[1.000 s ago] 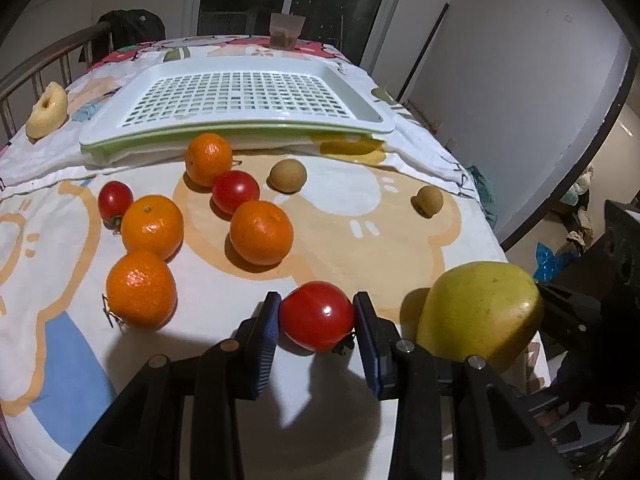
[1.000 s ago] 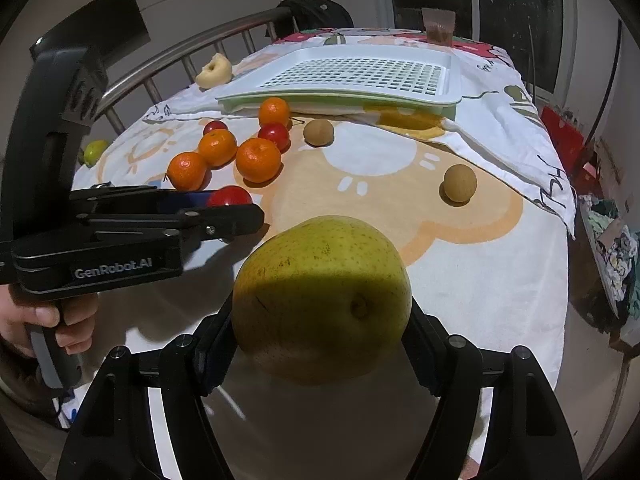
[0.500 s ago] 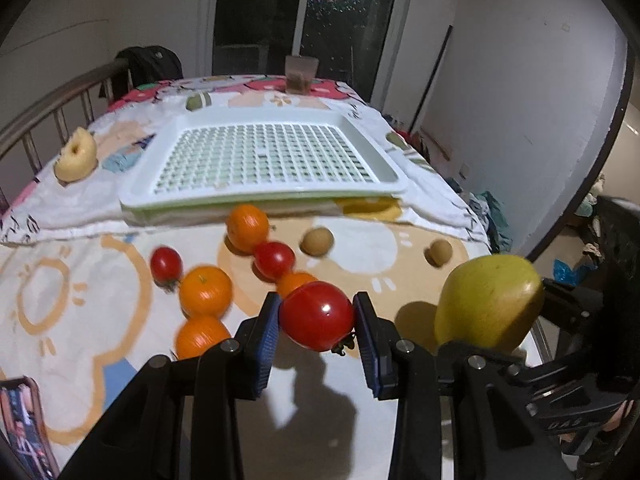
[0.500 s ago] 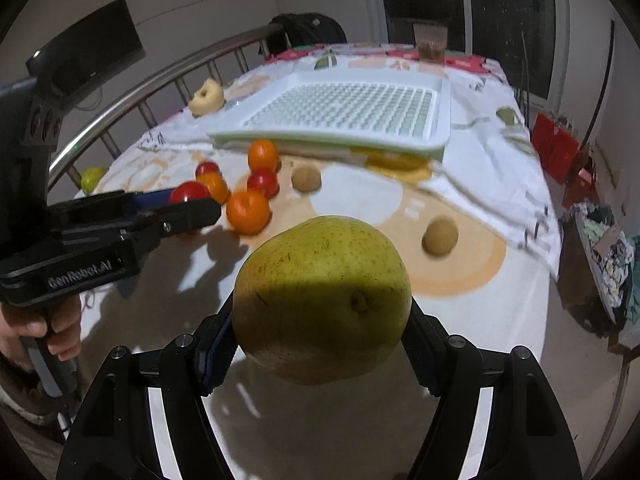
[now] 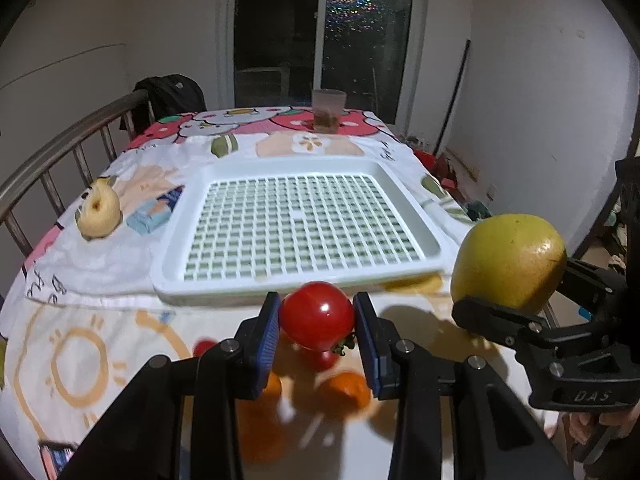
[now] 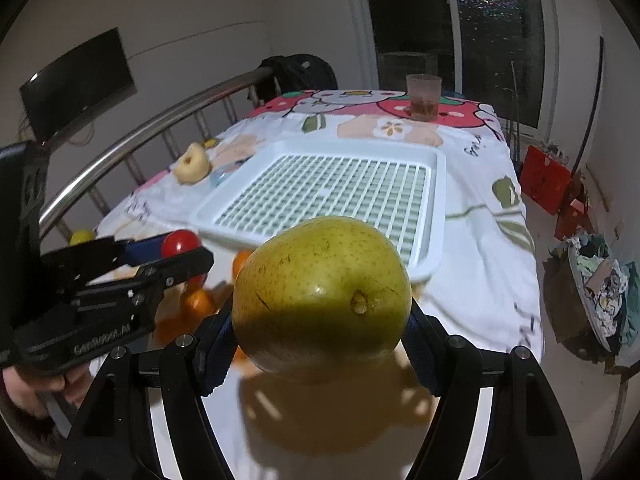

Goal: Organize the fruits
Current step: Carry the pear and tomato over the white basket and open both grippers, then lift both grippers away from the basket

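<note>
Cartoon-printed cloth [image 5: 100, 280] covers the table, with one white slatted tray [image 5: 298, 228] at 12 o'clock. One red tomato [image 5: 317, 316] is clamped in the left gripper [image 5: 316, 330], raised at the tray's near rim. One green pear [image 6: 322, 296] is clamped in the right gripper [image 6: 320, 344]. A wall screen [image 6: 76, 80] is shown only by the right wrist view. Two oranges [image 5: 346, 390] are blurred below.

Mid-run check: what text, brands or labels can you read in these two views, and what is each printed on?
"DAS": on the black body of the right gripper, seen from the left wrist view.
"GenRobot.AI": on the body of the left gripper, right wrist view, blurred but legible.
Black handwriting-style lettering on the tablecloth edges: too blurred and cut off to read.
Nothing printed on the white tray or the cup.
</note>
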The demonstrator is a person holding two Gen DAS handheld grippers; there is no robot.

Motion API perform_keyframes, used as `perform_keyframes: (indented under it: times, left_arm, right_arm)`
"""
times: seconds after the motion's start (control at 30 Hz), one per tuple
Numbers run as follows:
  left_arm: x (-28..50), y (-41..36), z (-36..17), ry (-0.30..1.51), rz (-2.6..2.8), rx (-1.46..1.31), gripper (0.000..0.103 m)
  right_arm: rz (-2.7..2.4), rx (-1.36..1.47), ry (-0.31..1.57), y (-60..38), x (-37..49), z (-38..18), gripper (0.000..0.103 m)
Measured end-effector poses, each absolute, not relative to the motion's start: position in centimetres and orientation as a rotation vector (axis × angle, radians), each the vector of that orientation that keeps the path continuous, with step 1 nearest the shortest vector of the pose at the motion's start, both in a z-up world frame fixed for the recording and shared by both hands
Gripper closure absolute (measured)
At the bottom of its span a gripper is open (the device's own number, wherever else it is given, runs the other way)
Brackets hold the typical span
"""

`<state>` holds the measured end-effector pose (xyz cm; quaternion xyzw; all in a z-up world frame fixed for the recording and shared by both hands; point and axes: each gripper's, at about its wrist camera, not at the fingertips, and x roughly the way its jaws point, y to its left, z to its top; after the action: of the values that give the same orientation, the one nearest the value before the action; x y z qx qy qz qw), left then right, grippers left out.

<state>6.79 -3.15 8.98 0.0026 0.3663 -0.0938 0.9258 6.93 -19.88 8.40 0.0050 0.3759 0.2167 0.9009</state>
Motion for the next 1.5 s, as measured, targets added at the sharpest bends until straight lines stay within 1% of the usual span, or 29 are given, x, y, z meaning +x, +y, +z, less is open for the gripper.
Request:
perform_keyframes:
  times: [0.23,0.53,0.97,1.0,1.03,1.07,1.1,1.13,1.17,1.2,1.23,1.3,1.33,1.37,1.43,1.5]
  left_arm:
    - [11.5,-1.7,8.5,0.772,-0.142,-0.063,0.064]
    - [16.9,0.0,5.6,0.848,-0.069,-0.144,0.064]
    - [19.3,0.3,2.0,0.936,-0.034,-0.184,0.064]
    - [19.3,0.4,2.1,0.935,-0.034,-0.196,0.061]
    - [19.3,0.6,2.2,0.939,-0.037,-0.21,0.05]
    - [19.2,0.8,2.3,0.941,-0.038,-0.231,0.042]
    - [19.0,1.1,2.6,0.927,-0.036,-0.245,0.032]
    - [18.6,1.3,3.1,0.903,-0.034,-0.254,0.026]
    - [18.2,1.5,3.6,0.881,-0.034,-0.257,0.023]
    - [17.8,1.7,4.2,0.865,-0.038,-0.26,0.016]
    - [17.4,1.9,4.8,0.849,-0.045,-0.268,0.012]
    - [16.2,2.3,6.3,0.799,-0.053,-0.281,0.008]
    - [15.7,2.4,7.0,0.778,-0.055,-0.277,0.003]
    - [15.1,2.6,7.8,0.758,-0.059,-0.274,0.002]
    - [13.8,2.8,9.1,0.718,-0.076,-0.272,0.001]
    - [12.4,2.9,10.4,0.681,-0.092,-0.262,0.0]
  right_arm:
    - [0.377,0.082,0.785,-19.0,12.7,8.4,0.031]
    - [0.299,0.143,0.843,-18.0,17.8,5.2,0.031]
    - [0.237,0.111,0.912,-17.5,19.7,1.6,0.03]
    - [0.24,0.109,0.913,-17.5,19.6,1.6,0.03]
    - [0.242,0.111,0.919,-17.5,19.6,1.6,0.029]
    - [0.257,0.13,0.918,-17.6,19.6,1.9,0.028]
    - [0.271,0.15,0.91,-17.8,19.5,2.1,0.024]
    - [0.28,0.169,0.901,-18.0,19.4,2.4,0.022]
    - [0.285,0.192,0.884,-18.3,19.2,2.9,0.017]
    - [0.289,0.212,0.856,-18.7,18.8,3.6,0.014]
    - [0.293,0.226,0.827,-19.0,18.3,4.4,0.012]
    - [0.3,0.239,0.785,-19.5,17.5,5.7,0.005]
    - [0.303,0.242,0.764,-19.8,17.1,6.4,0.004]
    - [0.306,0.24,0.732,-20.1,16.3,7.4,0.003]
    - [0.308,0.236,0.691,-20.6,15.3,8.7,0.0]
    - [0.315,0.226,0.647,-21.1,13.9,10.0,0.0]
